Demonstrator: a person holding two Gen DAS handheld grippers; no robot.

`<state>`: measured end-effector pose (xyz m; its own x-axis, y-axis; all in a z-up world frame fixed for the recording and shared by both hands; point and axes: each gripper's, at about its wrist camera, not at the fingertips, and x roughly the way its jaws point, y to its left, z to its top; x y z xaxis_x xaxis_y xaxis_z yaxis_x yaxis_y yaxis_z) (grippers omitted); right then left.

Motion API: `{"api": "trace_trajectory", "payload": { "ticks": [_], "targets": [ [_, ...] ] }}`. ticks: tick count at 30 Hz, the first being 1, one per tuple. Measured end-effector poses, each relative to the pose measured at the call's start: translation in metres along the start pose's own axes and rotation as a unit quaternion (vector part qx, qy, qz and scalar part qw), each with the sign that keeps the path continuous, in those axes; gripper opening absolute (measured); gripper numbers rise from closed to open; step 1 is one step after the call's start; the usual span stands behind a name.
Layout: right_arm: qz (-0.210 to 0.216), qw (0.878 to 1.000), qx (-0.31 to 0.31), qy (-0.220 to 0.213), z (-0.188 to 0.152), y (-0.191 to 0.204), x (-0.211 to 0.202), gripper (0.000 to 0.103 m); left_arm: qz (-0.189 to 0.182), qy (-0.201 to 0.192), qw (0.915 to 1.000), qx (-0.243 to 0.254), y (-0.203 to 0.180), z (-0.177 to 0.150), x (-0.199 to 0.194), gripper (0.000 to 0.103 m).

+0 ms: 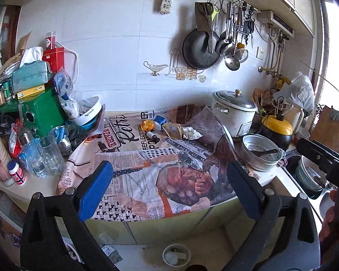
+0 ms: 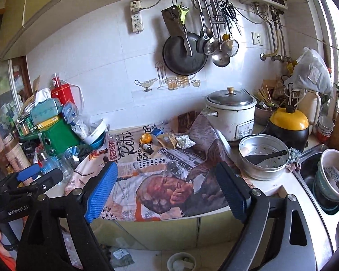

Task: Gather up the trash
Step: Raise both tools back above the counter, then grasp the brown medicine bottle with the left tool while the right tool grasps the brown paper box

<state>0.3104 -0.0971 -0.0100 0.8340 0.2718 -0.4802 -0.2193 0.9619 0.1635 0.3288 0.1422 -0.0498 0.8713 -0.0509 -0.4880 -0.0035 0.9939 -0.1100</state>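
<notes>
Small trash lies at the back of a counter covered by a newspaper-print cloth [image 1: 135,180]: a crumpled white tissue [image 1: 192,133], a brown paper packet [image 1: 173,129], an orange wrapper [image 1: 147,125], a blue cap [image 1: 159,120] and a small dark bottle [image 1: 152,135]. The right wrist view shows the same tissue [image 2: 184,141] and packet [image 2: 167,140]. A round bin [image 1: 176,254] holding scraps stands on the floor below. My left gripper [image 1: 168,166] is open and empty, well short of the trash. My right gripper [image 2: 166,166] is likewise open and empty.
A white rice cooker [image 1: 234,113], a metal steamer pot [image 1: 261,154] and a yellow-lidded cooker [image 1: 276,128] crowd the right. A sink [image 2: 309,176] with stacked bowls lies far right. Glass jars [image 1: 49,155] and a green box [image 1: 40,113] fill the left. A pan [image 1: 200,49] hangs on the wall.
</notes>
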Motion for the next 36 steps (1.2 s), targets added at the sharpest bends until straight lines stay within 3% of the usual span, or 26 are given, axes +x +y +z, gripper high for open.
{"api": "trace_trajectory", "payload": {
  "ticks": [13, 22, 31, 36],
  "targets": [
    [0.057, 0.997, -0.036, 0.04, 0.075, -0.068, 0.122, 0.087, 0.061, 0.021, 0.9967, -0.05, -0.027, 0.071, 0.138, 0.101],
    [0.095, 0.989, -0.053, 0.096, 0.09, -0.091, 0.205, 0.086, 0.089, 0.054, 0.9922, -0.069, -0.033, 0.087, 0.216, 0.101],
    [0.085, 0.985, -0.052, 0.139, 0.089, -0.079, 0.273, 0.087, 0.074, 0.1, 0.9898, -0.068, 0.007, 0.089, 0.298, 0.101],
    [0.065, 0.985, -0.015, 0.162, 0.086, -0.07, 0.306, 0.086, 0.063, 0.153, 0.9839, -0.068, 0.044, 0.082, 0.359, 0.101]
  ]
}}
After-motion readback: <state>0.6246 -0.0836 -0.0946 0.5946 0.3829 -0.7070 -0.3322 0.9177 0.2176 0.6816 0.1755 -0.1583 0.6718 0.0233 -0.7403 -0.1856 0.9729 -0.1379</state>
